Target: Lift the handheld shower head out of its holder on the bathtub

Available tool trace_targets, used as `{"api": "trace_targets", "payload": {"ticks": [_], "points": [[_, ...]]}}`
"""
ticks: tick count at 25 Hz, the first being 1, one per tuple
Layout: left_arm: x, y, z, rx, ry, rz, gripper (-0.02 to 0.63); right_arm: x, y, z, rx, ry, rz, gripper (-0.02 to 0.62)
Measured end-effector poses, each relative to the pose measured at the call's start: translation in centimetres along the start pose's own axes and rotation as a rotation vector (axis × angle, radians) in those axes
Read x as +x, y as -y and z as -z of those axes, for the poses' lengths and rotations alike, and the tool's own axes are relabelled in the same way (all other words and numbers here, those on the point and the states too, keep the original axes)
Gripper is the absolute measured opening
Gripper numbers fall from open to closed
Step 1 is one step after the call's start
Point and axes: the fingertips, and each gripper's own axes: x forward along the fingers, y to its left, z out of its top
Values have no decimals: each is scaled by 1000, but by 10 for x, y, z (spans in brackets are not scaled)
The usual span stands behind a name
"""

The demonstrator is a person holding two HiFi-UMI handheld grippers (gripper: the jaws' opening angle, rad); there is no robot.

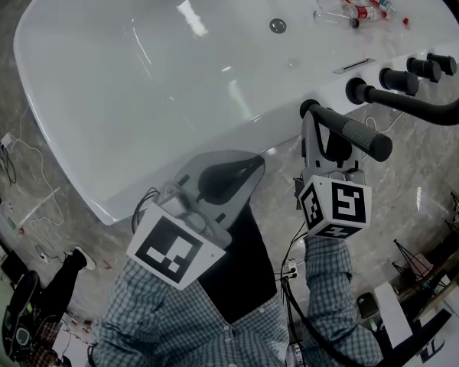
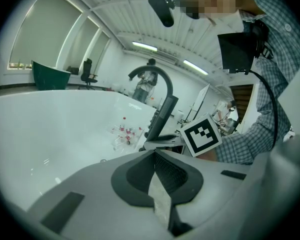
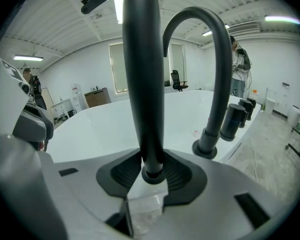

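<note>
The black handheld shower head (image 1: 350,131) lies slanted over the near rim of the white bathtub (image 1: 138,90). My right gripper (image 1: 327,134) is shut on its handle. In the right gripper view the black wand (image 3: 144,84) stands upright between the jaws, and its ringed lower end (image 3: 152,175) sits at the pads. Whether that end still rests in a holder is hidden. My left gripper (image 1: 228,176) hovers over the tub's near edge, left of the wand, shut and empty. The left gripper view shows its dark pads (image 2: 140,176) closed together, with the wand (image 2: 162,115) beyond them.
A black arched spout (image 1: 413,105) and round black knobs (image 1: 402,79) stand on the tub deck right of the wand. Several small bottles (image 1: 363,6) lie inside the tub near the drain (image 1: 277,26). Cables (image 1: 15,155) trail on the marble floor at left.
</note>
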Motion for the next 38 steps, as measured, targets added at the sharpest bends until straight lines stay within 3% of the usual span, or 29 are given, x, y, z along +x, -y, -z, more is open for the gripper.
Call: {"api": "trace_targets", "payload": {"ticks": [38], "points": [[-30,25,-55,89,69,5,-2,-68,-1,-70,-10,104,49,130]]}}
